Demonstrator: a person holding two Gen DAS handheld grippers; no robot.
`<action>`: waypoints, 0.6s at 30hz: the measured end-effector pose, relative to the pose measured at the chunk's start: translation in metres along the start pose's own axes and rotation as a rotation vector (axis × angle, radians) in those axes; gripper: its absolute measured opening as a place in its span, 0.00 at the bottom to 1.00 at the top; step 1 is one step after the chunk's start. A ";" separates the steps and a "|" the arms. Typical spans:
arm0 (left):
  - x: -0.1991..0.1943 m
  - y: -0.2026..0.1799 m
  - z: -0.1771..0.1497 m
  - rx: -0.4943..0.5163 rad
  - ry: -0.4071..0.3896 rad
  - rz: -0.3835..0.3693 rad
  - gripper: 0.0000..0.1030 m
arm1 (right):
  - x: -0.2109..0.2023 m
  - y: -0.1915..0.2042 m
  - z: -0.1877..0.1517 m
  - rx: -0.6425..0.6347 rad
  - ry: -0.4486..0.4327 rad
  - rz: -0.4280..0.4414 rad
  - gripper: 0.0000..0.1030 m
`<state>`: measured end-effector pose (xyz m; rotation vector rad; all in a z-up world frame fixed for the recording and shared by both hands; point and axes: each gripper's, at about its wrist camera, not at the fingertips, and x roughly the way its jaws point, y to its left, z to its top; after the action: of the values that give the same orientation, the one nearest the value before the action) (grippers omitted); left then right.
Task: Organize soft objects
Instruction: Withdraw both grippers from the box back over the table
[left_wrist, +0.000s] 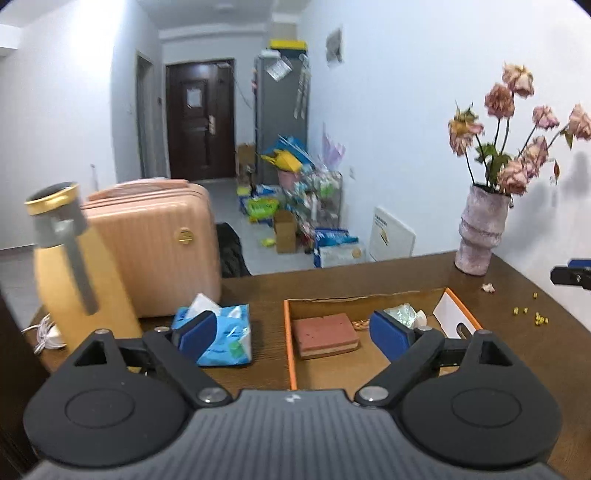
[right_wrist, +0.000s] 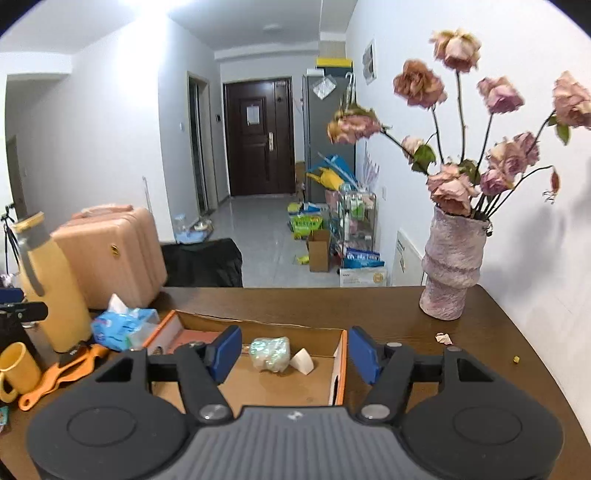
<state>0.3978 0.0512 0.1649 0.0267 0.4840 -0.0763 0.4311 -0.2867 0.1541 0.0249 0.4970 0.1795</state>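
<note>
An open cardboard box with an orange rim (left_wrist: 290, 343) (right_wrist: 343, 365) sits on the brown table. Inside lie a red-brown sponge (left_wrist: 325, 334), a shiny green-white soft packet (right_wrist: 269, 352) (left_wrist: 404, 314) and a small white wedge (right_wrist: 303, 362). A blue tissue pack (left_wrist: 225, 336) (right_wrist: 123, 326) lies left of the box. My left gripper (left_wrist: 295, 336) is open and empty, above the box's near left side. My right gripper (right_wrist: 291, 354) is open and empty, its fingers either side of the shiny packet, above it.
A yellow thermos (left_wrist: 74, 273) (right_wrist: 51, 295) and a pink suitcase (left_wrist: 159, 251) stand at the left. A vase of dried roses (left_wrist: 480, 236) (right_wrist: 452, 266) stands at the back right. A yellow mug (right_wrist: 18, 369) and an orange tool (right_wrist: 62, 373) lie front left. Crumbs (left_wrist: 532, 317) dot the right side.
</note>
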 end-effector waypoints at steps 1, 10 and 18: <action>-0.011 0.000 -0.007 -0.004 -0.020 0.009 0.91 | -0.011 0.003 -0.008 0.004 -0.016 0.006 0.63; -0.112 -0.013 -0.129 0.085 -0.157 -0.010 1.00 | -0.111 0.021 -0.122 -0.006 -0.148 0.093 0.74; -0.163 -0.012 -0.205 -0.022 -0.146 -0.063 1.00 | -0.164 0.044 -0.222 0.005 -0.145 0.131 0.77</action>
<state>0.1576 0.0587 0.0596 -0.0152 0.3397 -0.1335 0.1761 -0.2767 0.0396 0.0753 0.3513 0.3026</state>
